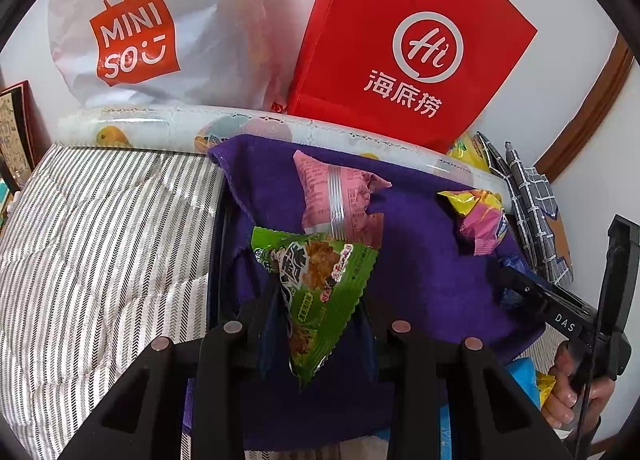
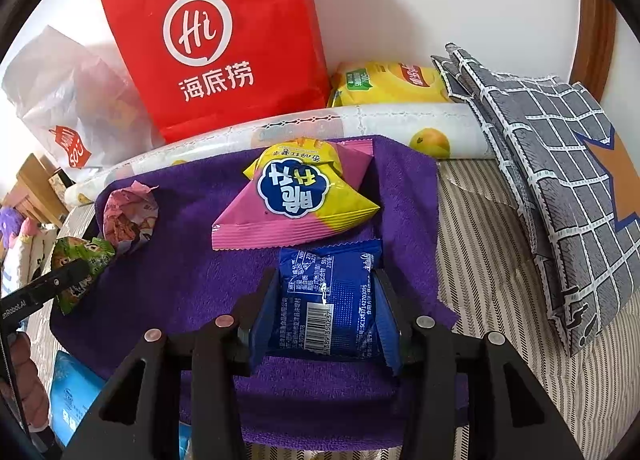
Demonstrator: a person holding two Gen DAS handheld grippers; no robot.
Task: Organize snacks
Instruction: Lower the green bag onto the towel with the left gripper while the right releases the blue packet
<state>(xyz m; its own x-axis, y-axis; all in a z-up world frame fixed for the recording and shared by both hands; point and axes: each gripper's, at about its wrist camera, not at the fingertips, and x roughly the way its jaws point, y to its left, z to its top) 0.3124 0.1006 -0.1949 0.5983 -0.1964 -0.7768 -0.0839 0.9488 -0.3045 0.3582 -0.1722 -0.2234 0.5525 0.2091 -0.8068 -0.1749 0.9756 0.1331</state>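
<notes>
Indoors, on a bed with a striped cover, two hand-held grippers work over a purple towel scattered with snack packets. At far left, a white Miniso plastic bag leans against the wall, with a red paper bag just to its right; a rolled fruit-print sheet lies along the towel's far edge.

On the towel's left side, the left gripper has its fingers closed on a green snack packet, which hangs point-down between them, apparently lifted clear of the cloth, though the view does not settle that. Just beyond it, a pink snack packet rests on the towel.

Farther right, a pink-and-yellow packet lies on the towel near its far edge. Directly in front of it, the right gripper has its fingers on either side of a blue snack packet, barcode side up, the pads pressing its two edges; the packet sits low over the towel. A hand grips that tool's handle.

Beyond the roll, a yellow package sits against the wall beside the red bag. At far right, a grey checked cloth lies draped across the striped cover.
</notes>
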